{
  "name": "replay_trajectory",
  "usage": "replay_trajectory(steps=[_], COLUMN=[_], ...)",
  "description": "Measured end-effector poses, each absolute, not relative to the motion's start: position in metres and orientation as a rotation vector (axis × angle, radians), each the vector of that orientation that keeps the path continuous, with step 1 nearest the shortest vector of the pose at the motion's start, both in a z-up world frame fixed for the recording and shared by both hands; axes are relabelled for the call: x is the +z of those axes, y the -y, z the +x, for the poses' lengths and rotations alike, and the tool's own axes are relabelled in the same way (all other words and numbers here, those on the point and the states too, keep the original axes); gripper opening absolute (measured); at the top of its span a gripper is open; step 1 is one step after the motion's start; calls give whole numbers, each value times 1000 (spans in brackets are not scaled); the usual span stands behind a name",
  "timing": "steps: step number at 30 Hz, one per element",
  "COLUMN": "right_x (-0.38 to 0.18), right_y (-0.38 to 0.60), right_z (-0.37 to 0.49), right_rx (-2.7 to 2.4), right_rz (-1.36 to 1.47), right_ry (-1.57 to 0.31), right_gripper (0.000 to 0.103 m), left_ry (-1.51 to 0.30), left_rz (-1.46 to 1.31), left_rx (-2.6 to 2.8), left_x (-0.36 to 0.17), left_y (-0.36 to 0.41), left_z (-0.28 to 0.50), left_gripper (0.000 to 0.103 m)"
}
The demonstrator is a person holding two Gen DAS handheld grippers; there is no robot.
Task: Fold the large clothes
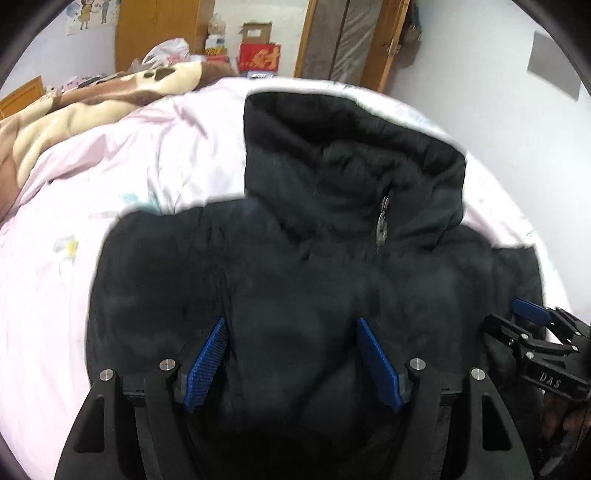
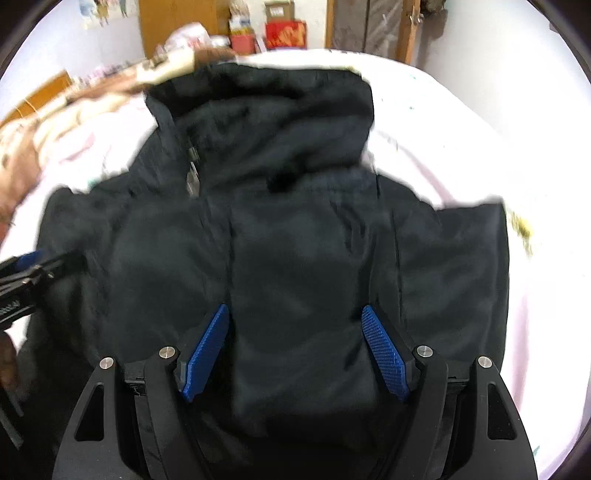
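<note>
A black hooded padded jacket [image 1: 295,280] is lying front-up on the bed [image 1: 122,155], its sleeves folded in over the body and its hood [image 1: 332,140] pointing toward the far wall. A metal zipper pull [image 1: 382,221] is resting just below the hood. The left tool [image 1: 291,354] is hovering over the jacket's lower half, blue pads [image 1: 208,363] standing wide apart with only flat fabric showing between them, pinching nothing. The right tool [image 2: 297,350] is hanging over the jacket beside it, likewise spread and gripping nothing. Left of the jacket, a brown and cream blanket [image 1: 74,110] is lying bunched on the pink sheet. Beyond the hood, a red box [image 1: 258,57] is sitting by a wooden wardrobe [image 1: 162,26].
</note>
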State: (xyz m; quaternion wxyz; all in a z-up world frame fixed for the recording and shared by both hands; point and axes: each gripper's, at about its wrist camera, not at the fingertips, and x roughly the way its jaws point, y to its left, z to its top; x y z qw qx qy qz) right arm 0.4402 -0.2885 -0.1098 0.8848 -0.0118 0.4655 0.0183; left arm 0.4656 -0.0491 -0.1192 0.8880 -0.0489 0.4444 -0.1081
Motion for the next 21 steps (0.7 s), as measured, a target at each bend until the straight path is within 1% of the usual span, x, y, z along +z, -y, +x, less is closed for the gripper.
replay_trajectory(steps=[5,7,10,13,16,18,21], right_x=[-71,-58,-44,-33,-23,-22,-29], right_y=[309,322,347,361,364,364,372], right_z=[465,485,516,548,580,600,633], right_rx=[37,4,-74,-115,-173,-180,-195], right_rz=[84,119,199,224,172,151,198], right_ry=[-886,-857,-827,-819,-791,-797,-830], right_gripper=[75,75,75,75,75,75,75], left_ry=[-878,-876,-869,-859,-846,-829,-801], left_rz=[-89,-134,-124,-81,-89,-79,-32], left_rx=[-179,-188,-152,-97,-104,-85,-31], left_x=[-82,-68,-53,-42,-31,-28,-27], left_y=[31,18,7,6,9,13,20], left_z=[507,530,561,594,627,643,674], left_gripper=[73,73,73,73,73,73,73])
